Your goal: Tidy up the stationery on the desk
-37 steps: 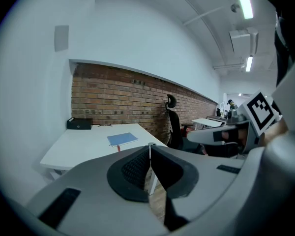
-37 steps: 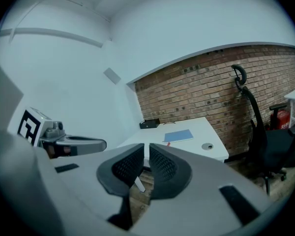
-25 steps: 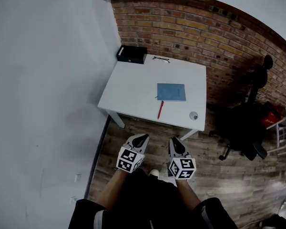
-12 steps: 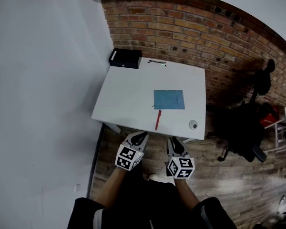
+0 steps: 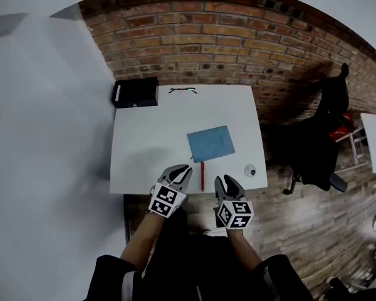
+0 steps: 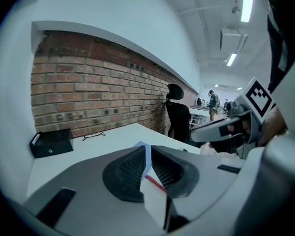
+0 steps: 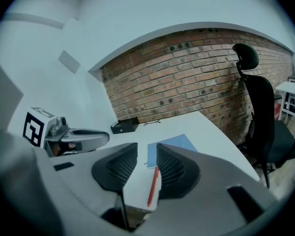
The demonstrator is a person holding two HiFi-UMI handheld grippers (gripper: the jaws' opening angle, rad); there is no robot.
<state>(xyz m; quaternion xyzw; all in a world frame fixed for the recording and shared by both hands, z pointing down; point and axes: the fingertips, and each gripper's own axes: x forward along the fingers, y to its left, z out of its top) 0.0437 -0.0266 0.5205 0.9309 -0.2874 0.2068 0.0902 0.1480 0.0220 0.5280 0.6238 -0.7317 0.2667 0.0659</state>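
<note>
I have closed on the white desk (image 5: 144, 149). It now fills mid-frame with both tools at its near edge, so pickup can begin. Left gripper (image 5: 177, 172) and right gripper (image 5: 228, 184): jaws slightly apart, empty. The red pen (image 5: 202, 175), thin and straight, lies at lower centre between them, just below the blue notebook (image 5: 210, 143).

- Blue notebook (image 5: 210, 143): closed, lying flat, slightly skewed, right of centre on the white desk (image 5: 150, 143).
- Red pen (image 5: 202, 175): flat, just off the notebook's near corner, pointing at the front edge.
- Small round white object (image 5: 250, 170): near the front right corner.
- Black box (image 5: 135, 93): far left corner.
</note>
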